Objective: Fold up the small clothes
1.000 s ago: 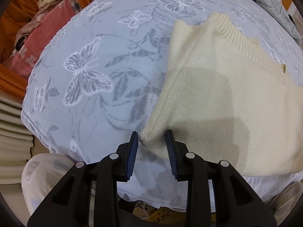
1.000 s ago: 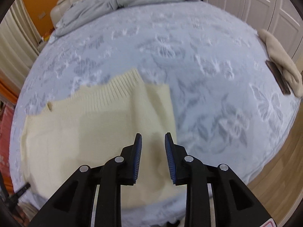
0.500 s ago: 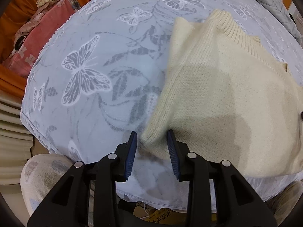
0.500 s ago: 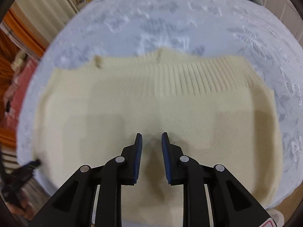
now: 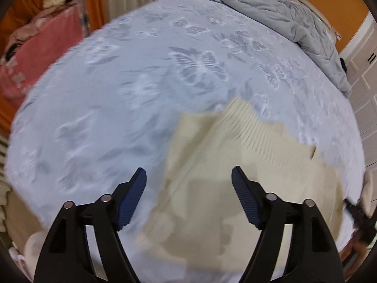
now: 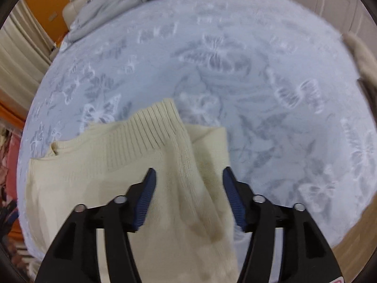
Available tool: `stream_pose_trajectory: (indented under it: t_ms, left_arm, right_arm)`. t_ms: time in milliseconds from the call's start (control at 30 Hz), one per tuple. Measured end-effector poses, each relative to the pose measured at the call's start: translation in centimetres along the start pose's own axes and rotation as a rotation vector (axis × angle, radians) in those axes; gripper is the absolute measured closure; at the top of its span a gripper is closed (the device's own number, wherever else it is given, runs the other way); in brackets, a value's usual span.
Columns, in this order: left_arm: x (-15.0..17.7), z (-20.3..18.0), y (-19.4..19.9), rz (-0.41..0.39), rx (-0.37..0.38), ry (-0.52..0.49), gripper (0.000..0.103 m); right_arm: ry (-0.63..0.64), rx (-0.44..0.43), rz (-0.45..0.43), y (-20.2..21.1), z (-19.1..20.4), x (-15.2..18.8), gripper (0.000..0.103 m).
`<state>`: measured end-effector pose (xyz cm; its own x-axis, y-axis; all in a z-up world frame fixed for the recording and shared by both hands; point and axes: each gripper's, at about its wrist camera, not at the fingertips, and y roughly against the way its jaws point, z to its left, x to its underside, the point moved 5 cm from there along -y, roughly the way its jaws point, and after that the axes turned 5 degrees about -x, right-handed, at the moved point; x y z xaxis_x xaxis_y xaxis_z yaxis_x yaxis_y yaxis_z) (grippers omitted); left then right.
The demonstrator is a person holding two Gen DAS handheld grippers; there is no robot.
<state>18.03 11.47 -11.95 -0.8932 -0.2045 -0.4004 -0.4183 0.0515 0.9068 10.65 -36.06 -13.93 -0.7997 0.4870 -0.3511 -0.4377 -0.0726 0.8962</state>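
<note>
A cream knit sweater (image 5: 247, 165) lies flat on the bed's pale blue butterfly-print cover (image 5: 117, 94), ribbed hem toward the far side. My left gripper (image 5: 188, 184) is open wide, hovering over the sweater's left edge, holding nothing. In the right wrist view the sweater (image 6: 106, 169) spreads to the left, with a raised fold of knit running between the pads. My right gripper (image 6: 188, 184) is open wide, its jaws on either side of that fold, not closed on it. The right gripper's tip also shows at the left wrist view's right edge (image 5: 358, 214).
A rumpled grey quilt (image 5: 294, 23) lies at the bed's far end by an orange wall. Pink bedding (image 5: 35, 54) sits beyond the bed's left side. A beige garment (image 6: 362, 59) lies at the bed's right edge, near white closet doors and wood floor.
Both grippers have opened wide from a narrow gap. The left one let go of the sweater's corner and lifted. The right view swung back to the sweater's right side.
</note>
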Motion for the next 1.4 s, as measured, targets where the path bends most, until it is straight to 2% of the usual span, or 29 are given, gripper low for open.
stream_pose_trajectory:
  t_ms: [33, 67, 100, 167, 233, 267, 333, 367, 467, 567, 600, 667, 700, 767, 833, 900, 933, 967, 1000, 1033, 1067, 1100, 1167, 1233, 1267, 1300, 1333, 1367, 1400]
  left_arm:
    - [-0.5, -0.8, -1.5, 0.028, -0.011, -0.005, 0.03]
    - [-0.8, -1.6, -3.1, 0.063, -0.018, -0.018, 0.033]
    - [-0.8, -2.2, -4.4, 0.089, -0.022, -0.033, 0.058]
    - [-0.5, -2.9, -6.4, 0.155, -0.08, -0.061, 0.086]
    - [-0.9, -2.5, -5.9, 0.123, -0.074, -0.034, 0.091]
    - [-1.0, -2.2, -6.0, 0.123, -0.078, -0.032, 0.091]
    - [-0.8, -1.6, -7.0, 0.146, -0.087, -0.036, 0.09]
    - [-0.7, -1.5, -7.4, 0.152, -0.09, -0.04, 0.088]
    - [-0.8, -1.7, -7.4, 0.151, -0.098, -0.063, 0.086]
    - [-1.0, -0.9, -4.7, 0.108, -0.054, -0.038, 0.071]
    - [-0.9, -0.7, -3.9, 0.083, -0.044, -0.023, 0.059]
    - [0.4, 1.0, -1.7, 0.05, -0.026, 0.014, 0.043]
    - [1.6, 2.0, -1.0, 0.056, -0.001, 0.032, 0.042]
    - [3.7, 3.2, -0.9, 0.091, 0.017, 0.048, 0.041]
    - [6.3, 3.9, -1.4, 0.141, 0.048, 0.084, 0.041]
    - [8.3, 4.5, -1.9, 0.153, 0.038, 0.116, 0.04]
    - [8.4, 4.6, -1.8, 0.136, 0.034, 0.116, 0.039]
    - [8.6, 4.7, -1.9, 0.127, 0.029, 0.118, 0.032]
    - [8.9, 4.8, -2.2, 0.137, 0.034, 0.132, 0.025]
    - [9.3, 5.1, -3.0, 0.167, 0.058, 0.172, 0.021]
    - [9.5, 5.5, -3.7, 0.195, 0.083, 0.225, 0.015]
    - [9.4, 5.9, -4.1, 0.179, 0.113, 0.278, 0.011]
    - [9.1, 5.9, -4.2, 0.161, 0.116, 0.318, 0.008]
    - [8.8, 5.2, -4.4, 0.153, 0.087, 0.288, 0.008]
    - [8.6, 4.6, -4.6, 0.149, 0.078, 0.263, 0.013]
    - [8.4, 4.2, -4.6, 0.142, 0.077, 0.24, 0.034]
    - [8.1, 3.9, -4.4, 0.143, 0.102, 0.234, 0.044]
    - [7.9, 3.6, -4.3, 0.156, 0.136, 0.243, 0.065]
    - [7.5, 3.4, -3.8, 0.169, 0.144, 0.256, 0.073]
  right_arm:
    - [0.011, -0.002, 0.033, -1.1, 0.1, 0.1, 0.046]
    - [0.025, -0.016, 0.052, -1.8, 0.4, 0.2, 0.083]
    - [0.035, -0.052, 0.073, -2.1, 0.9, 0.3, 0.093]
    - [0.015, -0.087, -0.004, -0.2, 1.0, -0.4, 0.095]
    - [-0.041, -0.116, -0.088, 2.3, -0.1, -1.1, 0.095]
    - [-0.064, -0.119, -0.092, 2.1, -1.0, -1.0, 0.096]
    - [-0.113, -0.078, -0.01, -0.9, -3.4, -0.1, 0.094]
    - [-0.112, -0.071, 0.067, -3.3, -4.0, 1.0, 0.094]
    - [-0.061, -0.046, 0.019, -1.4, -2.7, 0.8, 0.087]
    - [-0.048, -0.054, -0.094, 3.3, -1.3, 0.8, 0.08]
    - [-0.038, -0.074, -0.119, 4.8, -0.7, 1.3, 0.08]
    - [0.032, -0.161, -0.097, 6.4, 2.2, 3.2, 0.08]
    - [0.077, -0.193, -0.065, 6.5, 4.3, 4.4, 0.08]
    - [0.18, -0.259, 0.029, 5.4, 9.3, 7.0, 0.087]
    - [0.266, -0.317, 0.079, 3.6, 14.5, 9.1, 0.088]
    - [0.32, -0.301, 0.129, 1.0, 17.7, 10.3, 0.088]
    - [0.334, -0.257, 0.189, -1.8, 18.9, 11.1, 0.09]
    - [0.332, -0.215, 0.236, -4.0, 19.1, 11.3, 0.09]
    - [0.335, -0.192, 0.236, -5.2, 19.0, 11.8, 0.09]
    - [0.357, -0.182, 0.195, -5.4, 19.3, 11.8, 0.09]
    - [0.359, -0.173, 0.198, -5.2, 19.3, 11.8, 0.09]
    - [0.352, -0.165, 0.205, -5.1, 19.4, 11.8, 0.09]
    - [0.364, -0.159, 0.21, -5.2, 19.3, 11.9, 0.091]
    - [0.352, -0.163, 0.211, -5.3, 19.0, 11.9, 0.091]
    - [0.347, -0.165, 0.21, -5.5, 19.3, 11.8, 0.091]
    - [0.347, -0.165, 0.207, -5.5, 19.3, 11.9, 0.091]
    - [0.35, -0.165, 0.2, -5.4, 19.3, 12.0, 0.091]
    - [0.351, -0.168, 0.195, -5.3, 19.6, 12.0, 0.091]
    - [0.35, -0.175, 0.191, -5.3, 19.5, 12.0, 0.091]
